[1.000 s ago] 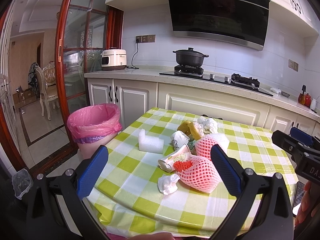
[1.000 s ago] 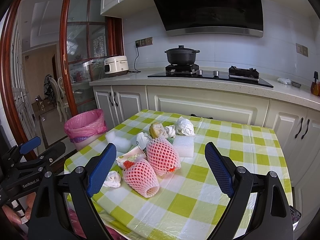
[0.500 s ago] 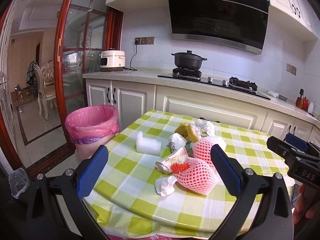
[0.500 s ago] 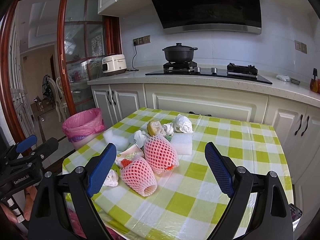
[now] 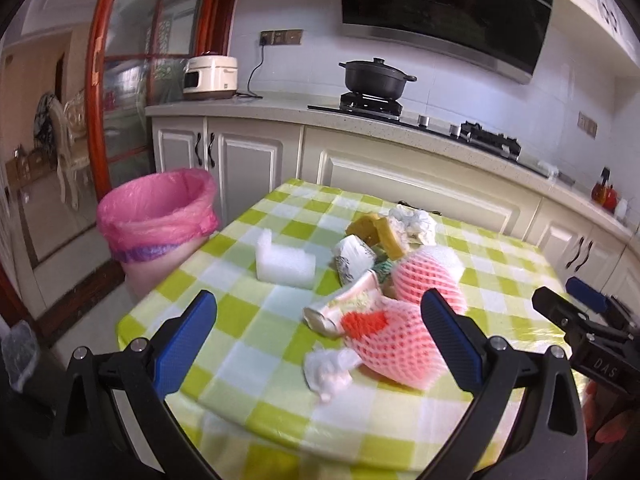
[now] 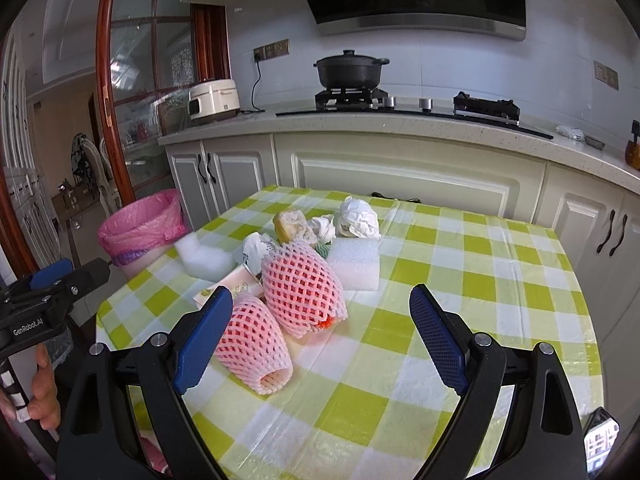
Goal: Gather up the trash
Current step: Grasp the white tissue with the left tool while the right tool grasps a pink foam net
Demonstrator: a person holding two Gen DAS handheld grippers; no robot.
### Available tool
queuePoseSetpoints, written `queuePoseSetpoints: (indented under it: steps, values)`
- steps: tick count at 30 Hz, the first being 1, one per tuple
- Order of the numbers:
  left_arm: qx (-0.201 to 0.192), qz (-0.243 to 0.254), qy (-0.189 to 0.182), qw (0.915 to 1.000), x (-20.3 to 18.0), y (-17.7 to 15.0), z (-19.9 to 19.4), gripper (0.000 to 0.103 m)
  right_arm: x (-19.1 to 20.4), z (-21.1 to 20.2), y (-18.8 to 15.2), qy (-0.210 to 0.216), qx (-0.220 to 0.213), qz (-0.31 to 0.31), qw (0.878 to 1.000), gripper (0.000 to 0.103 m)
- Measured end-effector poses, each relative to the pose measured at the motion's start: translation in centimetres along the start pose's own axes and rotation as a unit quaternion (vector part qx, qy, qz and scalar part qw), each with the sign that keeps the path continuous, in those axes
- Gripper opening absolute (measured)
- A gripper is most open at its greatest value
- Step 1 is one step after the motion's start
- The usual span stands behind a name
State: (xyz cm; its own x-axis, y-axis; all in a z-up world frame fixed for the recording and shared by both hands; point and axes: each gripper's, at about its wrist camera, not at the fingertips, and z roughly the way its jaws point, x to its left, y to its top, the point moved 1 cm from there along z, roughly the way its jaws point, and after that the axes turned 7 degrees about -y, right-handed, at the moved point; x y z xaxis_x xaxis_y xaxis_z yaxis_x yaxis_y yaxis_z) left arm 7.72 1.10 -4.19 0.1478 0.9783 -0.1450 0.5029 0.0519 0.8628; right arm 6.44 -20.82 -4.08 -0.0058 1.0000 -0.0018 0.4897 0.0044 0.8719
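A pile of trash lies on the green-checked table (image 5: 256, 320): two pink foam nets (image 5: 400, 344) (image 6: 300, 284), a crumpled white tissue (image 5: 328, 368), a crushed paper cup (image 5: 340, 312), white foam blocks (image 5: 284, 260) (image 6: 354, 264), a bread piece (image 6: 290, 226) and crumpled paper (image 6: 358, 218). A bin with a pink liner (image 5: 156, 216) stands left of the table. My left gripper (image 5: 320, 336) is open and empty, near the tissue. My right gripper (image 6: 320, 332) is open and empty, above the nets.
Cream cabinets (image 6: 400, 168) and a counter run behind the table, with a black pot (image 6: 350, 68) on the hob and a rice cooker (image 5: 210, 78). A red-framed glass door (image 5: 104, 92) stands at the left. The table's near edge (image 6: 360, 452) is close below me.
Both grippers have moved forward toward the table, so the trash pile looks larger. Both stay open. Nothing on the table has moved.
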Motion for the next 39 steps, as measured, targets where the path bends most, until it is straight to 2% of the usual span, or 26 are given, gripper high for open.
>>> queuePoseSetpoints:
  steps: [4, 9, 13, 19, 22, 24, 27, 29, 30, 34, 39]
  values:
    - [0.019, 0.042, 0.015, 0.9988, 0.4, -0.2, 4.1, 0.099, 0.8, 3.3, -0.1, 0.002, 0.014, -0.017, 1.000, 0.085]
    - [0.041, 0.046, -0.001, 0.9981, 1.6, -0.7, 7.8, 0.099, 1.3, 7.6, 0.1, 0.016, 0.041, -0.025, 0.999, 0.081]
    - [0.046, 0.039, -0.002, 0.9982, 3.1, -0.8, 10.0, 0.098, 1.6, 10.7, 0.5, 0.019, 0.062, -0.028, 0.998, 0.078]
    - [0.084, 0.016, -0.020, 0.9962, 4.7, -1.7, 13.2, 0.087, 2.4, 14.1, 0.5, 0.037, 0.088, -0.036, 0.995, 0.078]
    - [0.097, 0.009, -0.024, 0.9950, 5.0, -2.3, 14.1, 0.084, 2.8, 15.7, -0.3, 0.048, 0.111, -0.040, 0.992, 0.077]
    - [0.101, 0.005, -0.023, 0.9946, 5.2, -2.6, 14.5, 0.084, 3.2, 16.2, -0.8, 0.051, 0.120, -0.043, 0.991, 0.072]
    - [0.108, 0.003, -0.029, 0.9937, 5.3, -2.7, 15.1, 0.081, 2.8, 16.6, -1.1, 0.062, 0.126, -0.026, 0.990, 0.057]
    - [0.108, 0.001, -0.028, 0.9938, 5.3, -2.4, 15.1, 0.078, 2.5, 16.5, -0.9, 0.064, 0.125, -0.021, 0.990, 0.041]
    - [0.103, -0.001, -0.025, 0.9944, 5.4, -2.3, 14.9, 0.078, 2.3, 16.3, -0.8, 0.063, 0.120, -0.020, 0.991, 0.038]
    - [0.095, 0.004, -0.018, 0.9953, 5.3, -2.5, 13.4, 0.078, 1.6, 15.1, -0.2, 0.066, 0.093, -0.007, 0.993, 0.031]
    - [0.075, 0.051, -0.010, 0.9958, 2.7, -4.5, 10.1, 0.078, 1.1, 12.9, 0.6, 0.069, 0.054, 0.012, 0.996, 0.031]
